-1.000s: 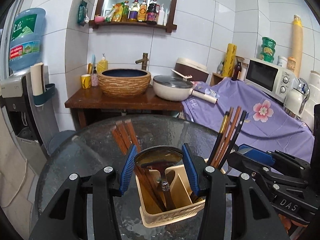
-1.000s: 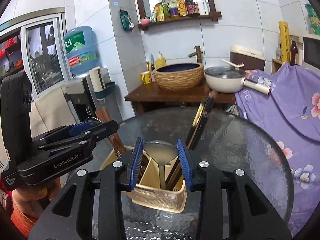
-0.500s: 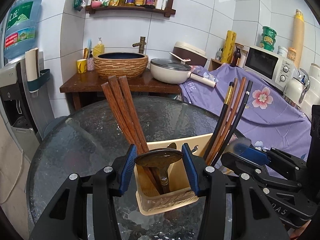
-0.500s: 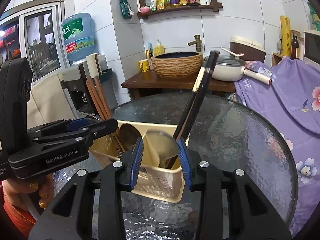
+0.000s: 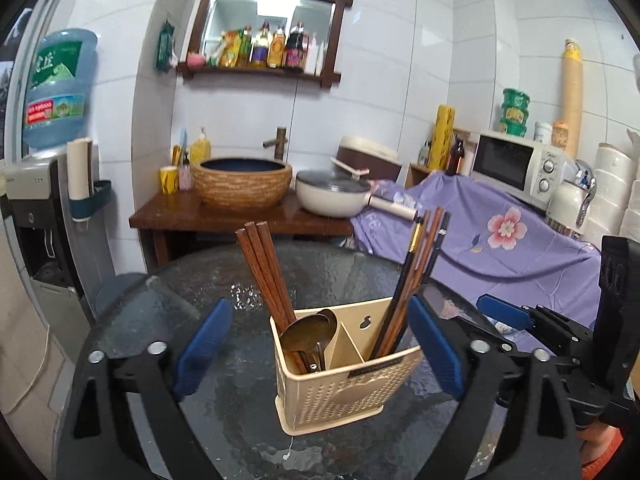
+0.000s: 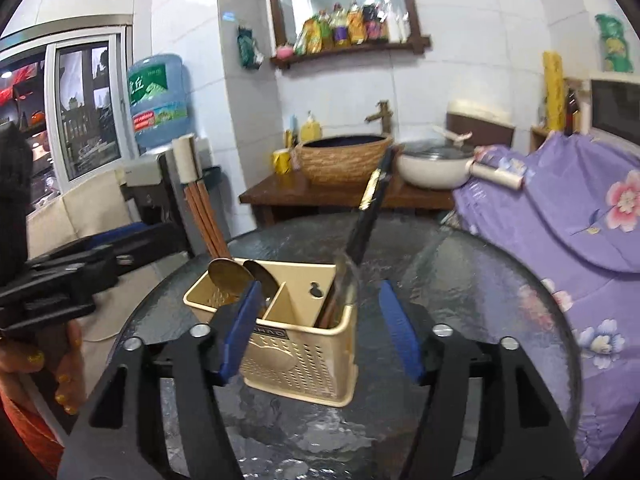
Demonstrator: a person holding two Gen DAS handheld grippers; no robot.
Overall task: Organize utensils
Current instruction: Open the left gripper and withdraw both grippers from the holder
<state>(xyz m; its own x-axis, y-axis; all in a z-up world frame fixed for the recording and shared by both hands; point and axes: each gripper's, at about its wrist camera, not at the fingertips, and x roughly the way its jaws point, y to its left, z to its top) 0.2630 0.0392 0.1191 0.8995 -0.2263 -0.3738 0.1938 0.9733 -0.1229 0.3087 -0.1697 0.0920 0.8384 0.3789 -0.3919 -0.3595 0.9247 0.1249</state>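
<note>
Two grippers, left [image 5: 320, 354] and right [image 6: 322, 330], are opening, pads clear of the caddy [image 5: 344, 376]. The caddy stands upright on the table [image 5: 180, 320], well inside its edge, holding chopsticks [image 5: 264, 268] and spoons [image 5: 308, 332].

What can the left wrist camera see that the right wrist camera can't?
Only the left wrist view shows the whole microwave and the stacked green tubs above it. Only the right wrist view shows the window and a hand gripping the other tool. Both show the beige utensil holder with chopsticks and spoons on the glass table, the woven basin and the water jug.
</note>
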